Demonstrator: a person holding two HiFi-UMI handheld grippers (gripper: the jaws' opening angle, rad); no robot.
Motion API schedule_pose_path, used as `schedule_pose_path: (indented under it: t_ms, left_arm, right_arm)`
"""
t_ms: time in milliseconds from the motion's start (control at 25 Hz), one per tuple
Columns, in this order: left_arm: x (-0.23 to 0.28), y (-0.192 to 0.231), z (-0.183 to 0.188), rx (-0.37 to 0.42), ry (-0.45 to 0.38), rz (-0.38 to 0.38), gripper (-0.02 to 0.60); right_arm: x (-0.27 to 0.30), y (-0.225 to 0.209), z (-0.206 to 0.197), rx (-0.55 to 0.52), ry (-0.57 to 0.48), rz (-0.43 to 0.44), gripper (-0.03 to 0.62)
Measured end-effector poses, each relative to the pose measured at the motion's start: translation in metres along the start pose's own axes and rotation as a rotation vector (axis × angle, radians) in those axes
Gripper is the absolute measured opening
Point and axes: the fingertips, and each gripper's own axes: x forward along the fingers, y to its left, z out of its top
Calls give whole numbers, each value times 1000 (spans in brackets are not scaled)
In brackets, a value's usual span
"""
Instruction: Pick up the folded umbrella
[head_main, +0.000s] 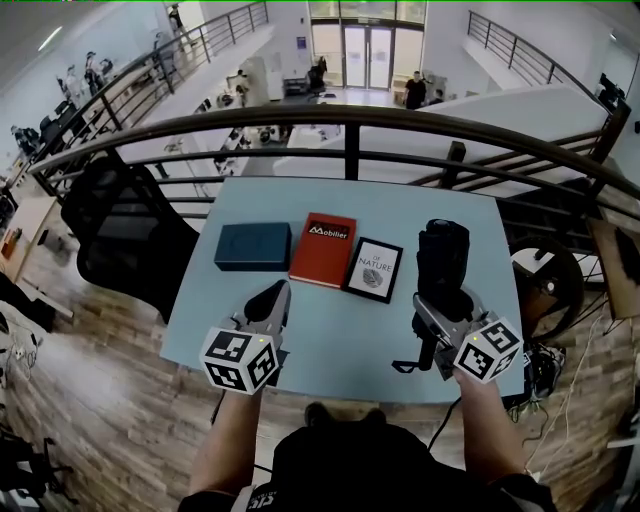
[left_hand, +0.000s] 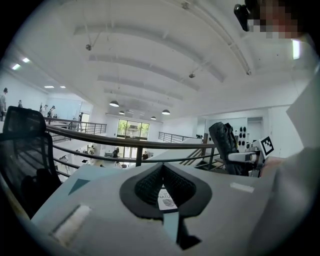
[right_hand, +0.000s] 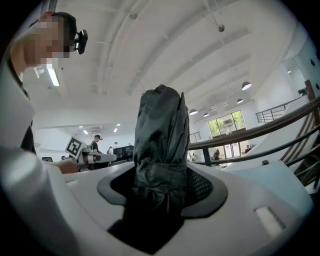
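The folded umbrella (head_main: 442, 255) is black and stands nearly upright above the right side of the pale blue table (head_main: 350, 350). My right gripper (head_main: 445, 300) is shut around its lower part, and a strap (head_main: 405, 365) dangles below. In the right gripper view the umbrella (right_hand: 160, 145) fills the gap between the jaws of the right gripper (right_hand: 160, 186) and rises past them. My left gripper (head_main: 275, 295) hovers over the table's left front with its jaws shut and nothing in them. In the left gripper view the left gripper (left_hand: 162, 170) shows closed pads, with the umbrella (left_hand: 225, 142) off to the right.
On the table lie a teal box (head_main: 252, 246), a red book (head_main: 323, 250) and a black-framed nature book (head_main: 373, 269) in a row. A dark metal railing (head_main: 350, 120) runs behind the table, over a drop to a lower floor. A black office chair (head_main: 125, 230) stands at the left.
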Motion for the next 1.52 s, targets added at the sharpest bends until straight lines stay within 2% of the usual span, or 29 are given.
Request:
schedule_pose_path:
  t_ms: [240,520,800,1120,1520]
  left_arm:
    - [-2,4,0,14,1,9,5]
    - [-10,5,-18,-23,24,5,5]
    - [-7,1,-32,-31,51,-6,5]
    - [-2,-6,-35,-29,56,-25,5]
    - [-2,-7,-36,-22,58,-27,5]
  right_arm:
    - [-21,7,6,-62,-73,-44,262]
    - [-45,7,1,-87,-73,-67,262]
    - [-50,-3,9,-47,-92,-108,261]
    - [-43,-2,10,-62,-99,-115,258]
    - [-24,12,4,-65,-66,-55,258]
